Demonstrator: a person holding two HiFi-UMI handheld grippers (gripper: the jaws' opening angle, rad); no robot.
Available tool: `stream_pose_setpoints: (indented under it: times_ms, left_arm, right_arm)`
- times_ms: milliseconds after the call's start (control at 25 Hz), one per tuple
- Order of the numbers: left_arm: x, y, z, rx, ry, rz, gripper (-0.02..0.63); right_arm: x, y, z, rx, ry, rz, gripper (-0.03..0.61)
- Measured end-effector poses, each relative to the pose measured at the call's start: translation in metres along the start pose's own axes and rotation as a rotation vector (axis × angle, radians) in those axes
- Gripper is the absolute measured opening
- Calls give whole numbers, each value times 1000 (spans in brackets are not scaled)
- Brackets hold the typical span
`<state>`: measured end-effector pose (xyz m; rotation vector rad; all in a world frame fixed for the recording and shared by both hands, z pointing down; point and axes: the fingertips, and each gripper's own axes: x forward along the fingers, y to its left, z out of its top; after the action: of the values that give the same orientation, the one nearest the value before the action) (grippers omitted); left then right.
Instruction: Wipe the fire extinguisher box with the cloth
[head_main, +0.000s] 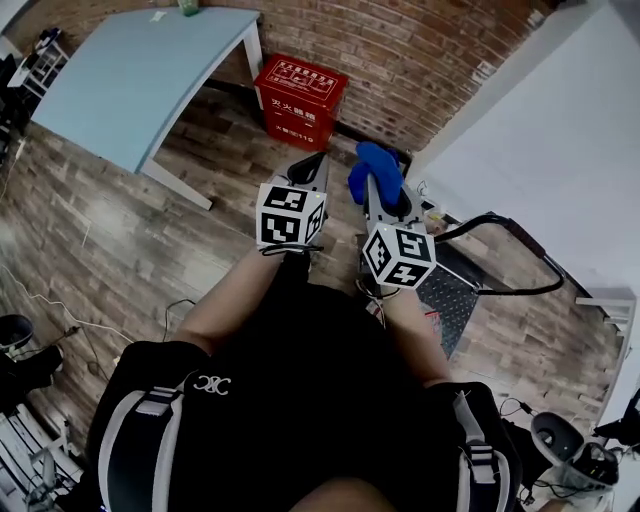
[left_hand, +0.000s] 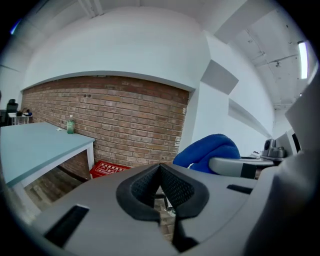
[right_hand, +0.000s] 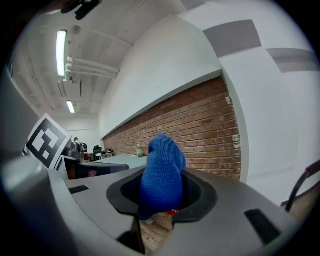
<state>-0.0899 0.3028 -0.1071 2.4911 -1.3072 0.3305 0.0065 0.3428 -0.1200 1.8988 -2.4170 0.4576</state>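
The red fire extinguisher box (head_main: 298, 96) stands on the floor against the brick wall, ahead of both grippers; a corner of it (left_hand: 106, 169) shows low in the left gripper view. My right gripper (head_main: 368, 178) is shut on a blue cloth (head_main: 373, 166), which bulges up between its jaws (right_hand: 161, 176). My left gripper (head_main: 312, 167) is beside it on the left, shut with nothing in it (left_hand: 160, 176). The cloth (left_hand: 209, 152) shows at the right of the left gripper view. Both grippers are held well short of the box.
A light blue table (head_main: 140, 70) on white legs stands left of the box, with a green bottle (left_hand: 70, 124) on it. A white wall (head_main: 560, 120) runs along the right. A black treadmill-like frame (head_main: 500, 260) lies at the right. Office chairs (head_main: 575, 450) sit at the lower corners.
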Motion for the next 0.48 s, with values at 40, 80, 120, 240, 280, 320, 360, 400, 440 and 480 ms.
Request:
stream_pose_setpoints:
  times_ms: [40,80,120,240,280,320,360,400,440,480]
  left_arm:
    - [11,10,6,-2,1,-3,8]
    - [22,20,11,-5,5,-5,8]
    - [32,31,16,-9,10,-8,8]
    - [62,63,29,-29,30,-19,8]
    - [72,72,34,-31,37,-24,8]
    - [82,82,38,-32,43,-30,8]
    - [92,91,42,-33,49,-36,8]
    - [102,99,46,-37,55,-44,8]
    - [112,107,48,-45,60,-53,8]
    - [123,116,51,-56,65,-61,8]
  right_arm:
    - [17,1,3,-3,11,13,126]
    - [33,2,5,-7,23,23,126]
    - [50,3,7,-11,34,29,126]
    - [96,5,12,-21,74,28,126]
    - [111,5,13,-21,91,26,126]
    - [126,4,14,-19,108,24,126]
    - [141,3,16,-16,122,22,126]
    - [155,1,17,-14,135,20,126]
    - [169,-2,19,-12,149,16,126]
    - [182,-6,20,-7,165,9,126]
